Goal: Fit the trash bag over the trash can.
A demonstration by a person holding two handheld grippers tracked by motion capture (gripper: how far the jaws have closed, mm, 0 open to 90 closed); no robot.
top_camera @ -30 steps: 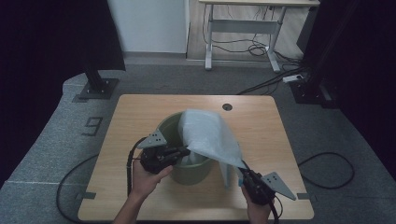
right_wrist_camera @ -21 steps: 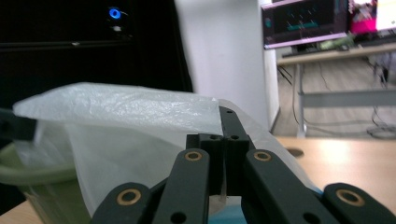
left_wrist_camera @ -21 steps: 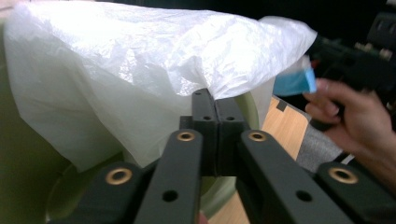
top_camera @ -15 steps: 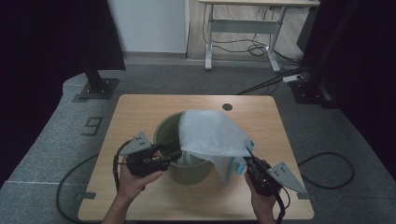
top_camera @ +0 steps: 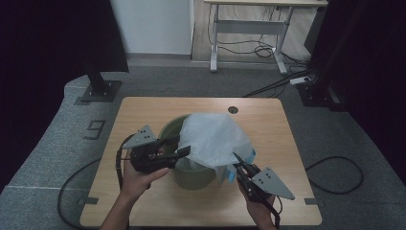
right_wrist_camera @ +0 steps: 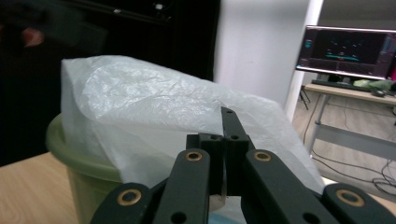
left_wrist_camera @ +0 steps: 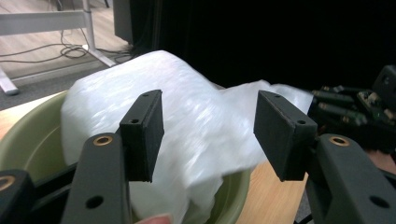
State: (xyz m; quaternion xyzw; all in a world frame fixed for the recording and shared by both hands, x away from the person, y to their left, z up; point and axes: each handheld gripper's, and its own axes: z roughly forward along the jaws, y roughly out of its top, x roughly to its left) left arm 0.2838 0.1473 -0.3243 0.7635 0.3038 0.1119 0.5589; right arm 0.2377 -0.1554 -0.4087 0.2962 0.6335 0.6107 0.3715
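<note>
A round green bin [top_camera: 191, 176] stands in the middle of the wooden table [top_camera: 143, 110]. A thin white plastic bag [top_camera: 215, 139] billows over its right half. My left gripper [top_camera: 179, 145] hovers at the bin's left rim. Its jaws have just been opening and now stand open; the bag [left_wrist_camera: 196, 107] lies beyond the pads [left_wrist_camera: 142, 130], untouched, above the bin [left_wrist_camera: 28, 140]. My right gripper [top_camera: 237, 160] is at the bin's right side, shut on the bag's lower edge. In the right gripper view the jaws [right_wrist_camera: 225, 140] pinch the bag [right_wrist_camera: 154, 107] over the bin [right_wrist_camera: 79, 163].
A small cable hole [top_camera: 233, 109] sits near the table's far edge. Black cables trail off the table's front on both sides. Beyond the table stand a black stand base [top_camera: 98, 91] and a white desk frame [top_camera: 249, 33].
The left gripper has opened, let go of the bag and drawn back to the left. The right gripper has risen with the bag's edge, and the bag has puffed up.
</note>
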